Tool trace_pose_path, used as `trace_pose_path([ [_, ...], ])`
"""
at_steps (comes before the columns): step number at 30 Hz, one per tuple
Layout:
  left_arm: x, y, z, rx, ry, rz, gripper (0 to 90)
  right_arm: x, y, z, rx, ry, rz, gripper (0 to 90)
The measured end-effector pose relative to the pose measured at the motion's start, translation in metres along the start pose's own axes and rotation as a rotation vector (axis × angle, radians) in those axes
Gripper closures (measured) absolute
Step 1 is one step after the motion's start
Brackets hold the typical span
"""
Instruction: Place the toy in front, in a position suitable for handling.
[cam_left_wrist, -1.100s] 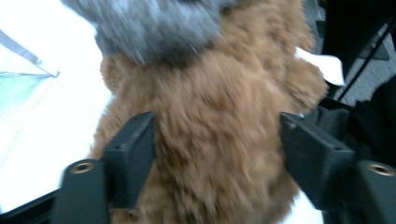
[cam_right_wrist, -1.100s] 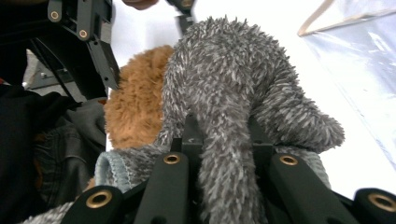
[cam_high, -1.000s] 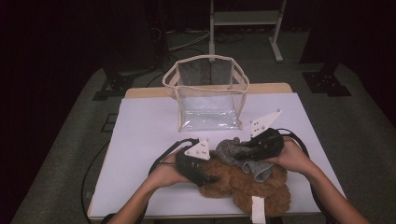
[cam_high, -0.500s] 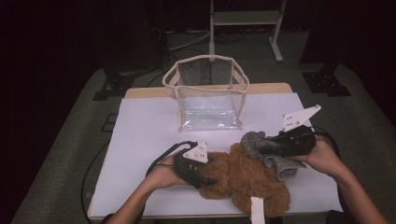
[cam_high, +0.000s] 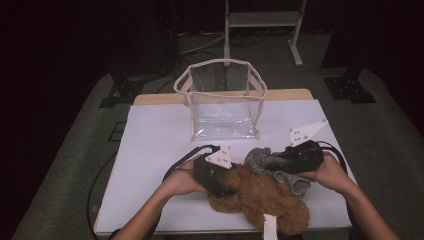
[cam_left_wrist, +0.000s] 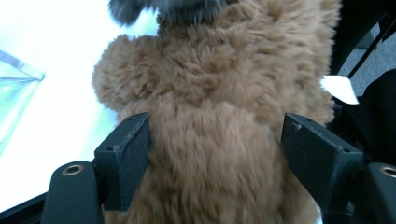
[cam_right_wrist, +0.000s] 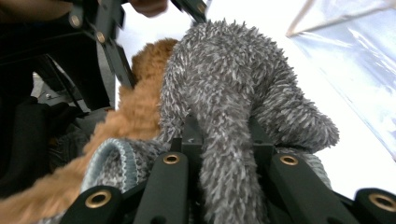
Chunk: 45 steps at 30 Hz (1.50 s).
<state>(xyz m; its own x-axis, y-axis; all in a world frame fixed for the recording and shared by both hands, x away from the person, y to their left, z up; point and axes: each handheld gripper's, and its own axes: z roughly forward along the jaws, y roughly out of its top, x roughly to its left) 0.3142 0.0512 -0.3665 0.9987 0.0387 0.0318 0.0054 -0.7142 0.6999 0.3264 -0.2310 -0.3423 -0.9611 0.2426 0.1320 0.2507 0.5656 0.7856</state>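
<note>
High view: no readable writing; blank white tag (cam_high: 270, 226) sticks out of brown plush toy (cam_high: 260, 196) at the table's (cam_high: 150, 145) near edge. Left gripper (cam_high: 231, 186) sits on the plush's left side, right gripper (cam_high: 264, 164) pinches grey fuzzy sock (cam_high: 260, 159) lying on top of the plush. Clear plastic bag (cam_high: 222, 102), beige trim, stands open just behind them, mid-table. Bare white tabletop to the left; right side tight, the right hand (cam_high: 330, 172) close to the edge. Dark floor, metal stand (cam_high: 260, 20) beyond.

Left gripper view: jaws apart, brown plush (cam_left_wrist: 219, 116) between them, fur touching both pads; jaws have just been opening. White tag (cam_left_wrist: 340, 88) at right, bag corner (cam_left_wrist: 18, 88) at left.

Right gripper view: jaws together, clamped on the grey sock (cam_right_wrist: 224, 98); brown plush (cam_right_wrist: 135, 112) left, bag wall (cam_right_wrist: 355, 60) right.
</note>
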Motion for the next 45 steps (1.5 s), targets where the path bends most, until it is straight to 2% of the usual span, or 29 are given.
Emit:
trace_pose_path([
  [1,0.0,0.001,0.002,0.011,-0.001,0.006,25.0,0.001,0.003,0.003,0.002,0.01,-0.007,74.4],
  [2,-0.001,0.002,0.004,0.031,0.016,0.015,27.2,0.001,0.004,0.004,0.003,0.013,-0.018,74.4],
  [3,-0.001,0.003,0.005,0.038,0.025,0.012,30.4,0.003,0.006,0.002,0.006,0.003,-0.036,74.4],
  [5,0.0,0.005,0.004,0.051,0.028,0.007,33.9,0.004,0.008,-0.004,0.004,-0.013,-0.043,74.5],
  [8,0.003,0.006,0.004,0.047,0.025,0.008,33.9,0.006,0.007,-0.016,0.003,-0.039,-0.048,74.5],
  [12,0.002,0.006,0.005,0.012,0.008,0.01,26.4,0.005,-0.004,-0.023,0.006,-0.052,-0.015,74.5],
  [13,0.001,0.007,0.007,0.008,0.004,0.019,21.2,0.004,-0.007,-0.022,0.006,-0.051,-0.009,74.5],
  [17,-0.002,0.01,0.017,0.035,-0.001,0.061,8.6,0.001,-0.013,-0.02,-0.008,-0.046,0.005,74.4],
  [21,0.004,0.013,0.029,0.057,0.007,0.061,4.8,-0.003,-0.014,-0.019,-0.013,-0.048,0.01,74.4],
  [23,0.005,0.014,0.032,0.064,0.006,0.077,8.8,-0.006,-0.016,-0.019,-0.017,-0.049,0.019,74.4],
  [24,0.004,0.014,0.032,0.061,0.002,0.086,14.7,-0.007,-0.017,-0.019,-0.02,-0.053,0.022,74.4],
  [27,0.004,0.015,0.028,0.072,0.012,0.094,41.5,-0.012,-0.017,-0.018,-0.024,-0.06,0.033,74.4],
  [29,0.007,0.017,0.023,0.087,0.022,0.081,48.2,-0.015,-0.016,-0.018,-0.032,-0.06,0.037,74.4],
  [32,0.012,0.017,0.013,0.121,0.084,0.087,50.7,-0.022,-0.006,-0.015,-0.038,-0.067,0.028,74.4],
  [33,0.012,0.017,0.013,0.121,0.084,0.087,50.7,-0.022,-0.006,-0.015,-0.038,-0.067,0.028,74.4],
  [34,0.014,0.016,0.01,0.13,0.104,0.082,50.9,-0.026,0.001,-0.011,-0.035,-0.069,0.022,74.4],
  [35,0.02,0.01,-0.002,0.148,0.147,0.063,50.9,-0.028,0.005,-0.009,-0.037,-0.066,0.021,74.4],
  [36,0.02,0.01,-0.002,0.148,0.147,0.063,50.9,-0.028,0.005,-0.009,-0.037,-0.066,0.021,74.4],
  [38,0.023,0.006,-0.01,0.16,0.165,0.043,50.9,-0.035,0.017,0.0,-0.043,-0.056,0.012,74.4],
  [41,0.025,-0.008,-0.027,0.182,0.206,0.006,50.7,-0.039,0.024,0.007,-0.045,-0.043,0.012,74.4],
  [42,0.025,-0.017,-0.032,0.185,0.206,-0.013,49.9,-0.041,0.029,0.016,-0.049,-0.023,0.011,74.4],
  [43,0.025,-0.017,-0.032,0.185,0.206,-0.013,48.9,-0.041,0.029,0.016,-0.049,-0.023,0.011,74.4],
  [44,0.024,-0.021,-0.034,0.187,0.198,-0.025,47.9,-0.041,0.032,0.027,-0.036,-0.003,0.006,74.3],
  [45,0.022,-0.026,-0.035,0.175,0.194,-0.027,47.9,-0.041,0.032,0.027,-0.036,-0.003,0.006,74.3],
])
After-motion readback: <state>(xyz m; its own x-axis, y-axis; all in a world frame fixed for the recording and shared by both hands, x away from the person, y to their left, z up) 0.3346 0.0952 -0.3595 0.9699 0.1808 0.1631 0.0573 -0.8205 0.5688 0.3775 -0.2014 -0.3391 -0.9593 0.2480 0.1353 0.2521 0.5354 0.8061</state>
